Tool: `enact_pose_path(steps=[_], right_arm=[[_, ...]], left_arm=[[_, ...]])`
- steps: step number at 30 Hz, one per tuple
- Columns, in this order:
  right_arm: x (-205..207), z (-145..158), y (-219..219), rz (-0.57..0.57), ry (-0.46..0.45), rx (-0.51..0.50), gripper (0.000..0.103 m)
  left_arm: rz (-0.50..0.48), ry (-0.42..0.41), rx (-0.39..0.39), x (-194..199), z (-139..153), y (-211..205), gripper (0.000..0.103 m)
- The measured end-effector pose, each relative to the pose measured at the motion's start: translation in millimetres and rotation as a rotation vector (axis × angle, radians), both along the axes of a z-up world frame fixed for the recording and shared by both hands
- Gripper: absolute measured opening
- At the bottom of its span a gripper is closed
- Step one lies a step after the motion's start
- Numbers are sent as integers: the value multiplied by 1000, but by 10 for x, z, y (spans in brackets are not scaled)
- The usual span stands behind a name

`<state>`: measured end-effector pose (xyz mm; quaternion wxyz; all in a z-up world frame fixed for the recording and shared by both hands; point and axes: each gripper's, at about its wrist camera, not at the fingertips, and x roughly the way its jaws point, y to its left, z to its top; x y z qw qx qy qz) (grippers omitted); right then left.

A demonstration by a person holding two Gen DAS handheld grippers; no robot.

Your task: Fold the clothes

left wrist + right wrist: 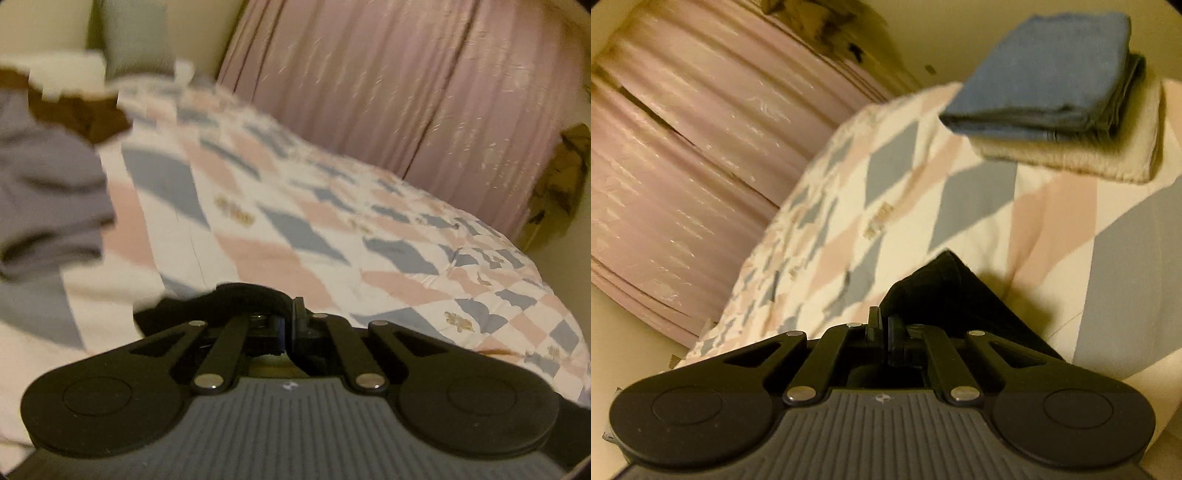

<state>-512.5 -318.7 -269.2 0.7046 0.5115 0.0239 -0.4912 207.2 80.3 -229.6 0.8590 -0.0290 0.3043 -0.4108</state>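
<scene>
A black garment [207, 306] is pinched in my left gripper [290, 325], whose fingers are shut on a folded edge of it just above the bed. In the right wrist view the same black garment [945, 291] trails to the right of my right gripper [884, 332], which is shut on its edge. Both hold the cloth low over the diamond-patterned bedspread [295, 221]. Most of the garment is hidden behind the gripper bodies.
A grey-purple garment [48, 192] and a brown one [85, 114] lie heaped at the bed's far left. A folded blue cloth [1049, 81] sits on a folded cream towel [1071, 155] at the far right. Pink curtains [406, 92] hang behind the bed.
</scene>
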Motion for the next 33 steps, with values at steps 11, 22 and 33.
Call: enact_pose_path(steps=[11, 22, 33], right_arm=[[-262, -924, 301, -52, 12, 194, 1], [-146, -716, 286, 2, 142, 83, 11], [-182, -928, 336, -20, 83, 124, 15]], left_arm=[[-13, 118, 182, -243, -1170, 318, 2], [9, 128, 159, -155, -1149, 254, 13], [85, 388, -38, 249, -1158, 515, 31]])
